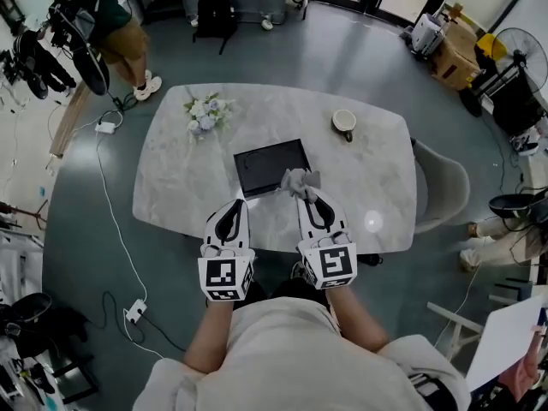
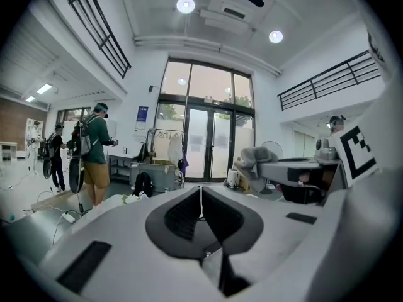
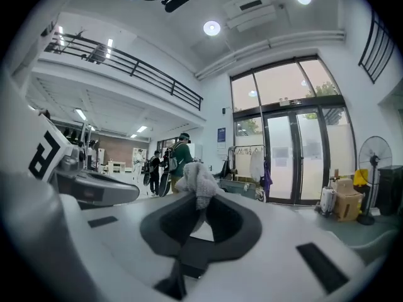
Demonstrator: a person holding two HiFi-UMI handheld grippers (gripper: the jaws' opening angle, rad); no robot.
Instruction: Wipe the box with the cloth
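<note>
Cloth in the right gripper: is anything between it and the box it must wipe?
Nothing visible. The cloth, pinched in the right gripper, sits at the near right corner of the box; the cup stands well aside.

The box lies near the middle of the table, just ahead of your two grippers, which sit side by side over the near edge. Your left gripper is just short of the box's near left corner. Your right gripper is at the near right corner, with the cloth between its jaws and over that corner. Behind the box, the flowers lie to the left and the cup to the right, and a chair stands at the table's right end.
</note>
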